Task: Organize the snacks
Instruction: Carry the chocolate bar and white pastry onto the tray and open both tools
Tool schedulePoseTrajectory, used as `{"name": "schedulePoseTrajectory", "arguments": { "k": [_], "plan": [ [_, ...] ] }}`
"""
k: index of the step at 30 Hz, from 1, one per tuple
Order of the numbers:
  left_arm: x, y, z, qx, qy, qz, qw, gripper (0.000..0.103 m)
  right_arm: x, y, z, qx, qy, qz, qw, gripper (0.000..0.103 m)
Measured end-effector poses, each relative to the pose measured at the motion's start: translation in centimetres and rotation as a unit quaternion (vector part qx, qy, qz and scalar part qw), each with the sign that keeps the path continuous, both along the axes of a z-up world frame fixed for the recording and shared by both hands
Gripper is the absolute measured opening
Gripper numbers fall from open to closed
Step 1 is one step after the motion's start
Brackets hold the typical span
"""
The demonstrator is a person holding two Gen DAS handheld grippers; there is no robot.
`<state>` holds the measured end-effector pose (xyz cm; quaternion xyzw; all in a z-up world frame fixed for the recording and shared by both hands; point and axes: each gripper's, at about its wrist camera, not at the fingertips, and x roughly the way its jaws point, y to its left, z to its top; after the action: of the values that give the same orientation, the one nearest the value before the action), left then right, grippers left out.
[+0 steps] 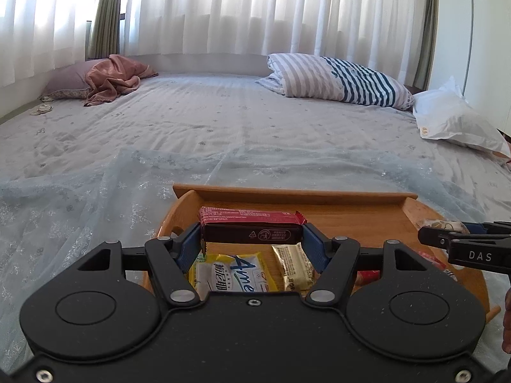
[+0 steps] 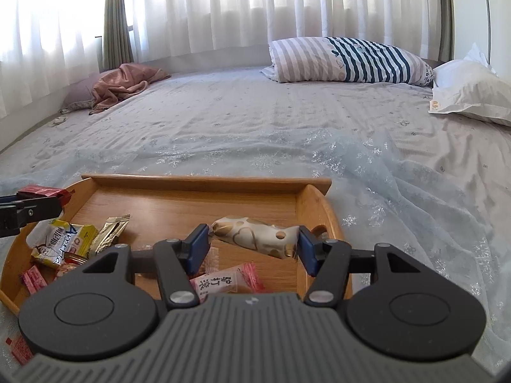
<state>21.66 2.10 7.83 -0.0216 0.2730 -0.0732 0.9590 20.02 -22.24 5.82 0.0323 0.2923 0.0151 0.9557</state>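
- Left claw (image 1: 251, 234): two blue pads closed on one red and dark-brown rectangular snack bar (image 1: 252, 225), gripped end to end and held level above the tray.
- Right claw (image 2: 252, 244): two blue pads closed on one white snack packet with gold heart print (image 2: 255, 234), held tilted, its right end lower, above the right part of the tray.
- One wooden tray with raised rim (image 2: 204, 180) rests on the bed (image 2: 255, 118), on one sheer pale-blue cloth with snowflake print (image 2: 399, 185).
- Tray contents, right wrist view: one yellow and white packet with blue lettering (image 2: 60, 239), one gold foil packet (image 2: 110, 228), one pink and white packet with black characters (image 2: 223, 279), and one small red packet (image 2: 33, 279). Further red and orange wrappers lie under the yellow packet; their count cannot be told.
- One red wrapper (image 2: 19, 352) lies at the lower left edge of the right wrist view; whether it is off the tray cannot be told.
- Left wrist view only: the printed underside of the red bar, and the right claw entering from the right edge, marked "DAS".
- Right wrist view only: the pink and white packet, the small red packet and the heart-print packet in full. The left claw and red bar show only at the left edge.
- Both views: one striped grey, white and navy pillow (image 1: 345, 79), one white pillow (image 1: 453, 118), one crumpled pink cloth (image 1: 115, 78) and white curtains (image 1: 255, 9).
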Motion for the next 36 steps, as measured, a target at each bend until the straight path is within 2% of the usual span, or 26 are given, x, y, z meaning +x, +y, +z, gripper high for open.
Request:
{"name": "schedulePoseTrajectory", "arguments": {
  "k": [4, 13, 17, 23, 27, 29, 36],
  "plan": [
    [2.2, 0.6, -1.0, -0.001, 0.019, 0.009, 0.9998, 0.065, 1.0, 0.0, -0.8, -0.005, 0.013, 0.001, 1.0, 0.063],
    [6.0, 0.3, -2.9, 0.03, 0.06, 0.006, 0.9977, 0.065, 2.2, -0.1, -1.9, -0.012, 0.03, -0.007, 0.999, 0.064],
    [6.7, -0.1, -3.3, 0.038, 0.064, 0.001, 0.9972, 0.065, 2.5, 0.0, -2.3, -0.017, 0.037, -0.004, 0.999, 0.065],
    [7.6, 0.2, -3.7, 0.023, 0.076, 0.006, 0.9968, 0.065, 2.7, 0.1, -2.4, -0.021, 0.038, -0.002, 0.999, 0.068],
    [7.7, 0.0, -3.9, 0.028, 0.077, 0.007, 0.9966, 0.065, 2.8, 0.1, -2.4, -0.023, 0.04, -0.001, 0.999, 0.068],
    [7.7, -0.1, -4.1, 0.027, 0.08, 0.006, 0.9964, 0.065, 2.8, 0.1, -2.3, -0.027, 0.042, 0.004, 0.999, 0.072],
    [7.9, -0.2, -4.3, 0.022, 0.085, 0.007, 0.9961, 0.065, 2.8, 0.3, -2.0, -0.034, 0.043, 0.02, 0.998, 0.076]
  ]
}}
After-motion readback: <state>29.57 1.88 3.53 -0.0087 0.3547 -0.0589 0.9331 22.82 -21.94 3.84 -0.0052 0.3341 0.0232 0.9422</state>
